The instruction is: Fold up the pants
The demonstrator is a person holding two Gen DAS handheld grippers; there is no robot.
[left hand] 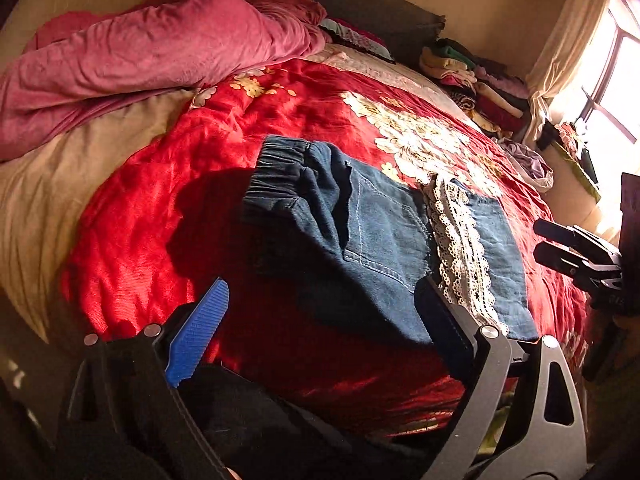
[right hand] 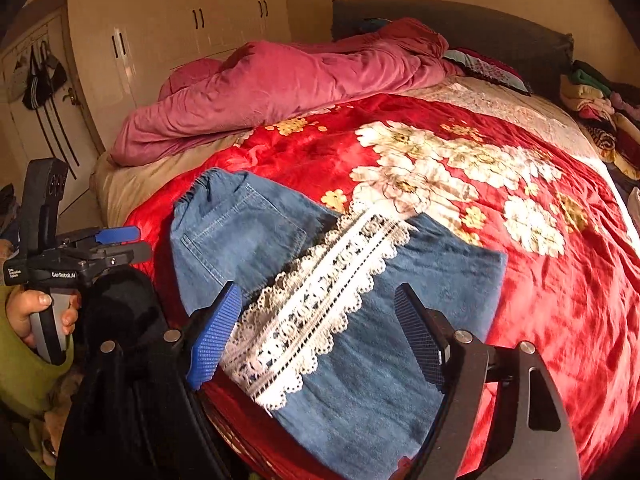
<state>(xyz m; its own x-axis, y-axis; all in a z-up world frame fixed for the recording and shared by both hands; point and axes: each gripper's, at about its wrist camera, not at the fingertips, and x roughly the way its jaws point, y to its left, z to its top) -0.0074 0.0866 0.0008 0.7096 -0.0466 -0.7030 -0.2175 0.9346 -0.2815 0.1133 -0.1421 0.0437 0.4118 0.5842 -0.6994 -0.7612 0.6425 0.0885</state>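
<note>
So the pants (right hand: 320,280) are lying folded on the red floral blanket (right hand: 540,300), near the foot edge of the bed, elastic waistband toward the far left and a white lace strip (right hand: 316,304) running diagonally across the top. They're a compact denim bundle, not spread out.

The right gripper (right hand: 318,336) hangs just above the near part of the bundle, jaws spread wide, lace showing between the pads but nothing pinched. The left gripper (left hand: 324,316) is also wide apart and holding nothing; its black finger sits over the near right corner of the denim, the blue finger out over bare blanket to the left.

Room-wise: plenty of open blanket to the right and beyond the pants. A pink duvet (right hand: 280,84) is bunched up at the far left near the headboard, and a clothes pile (left hand: 480,80) lines the far right side.

Only readable writing: "GenRobot.AI" on the left gripper's body in the right wrist view, held by a hand (right hand: 28,312).
</note>
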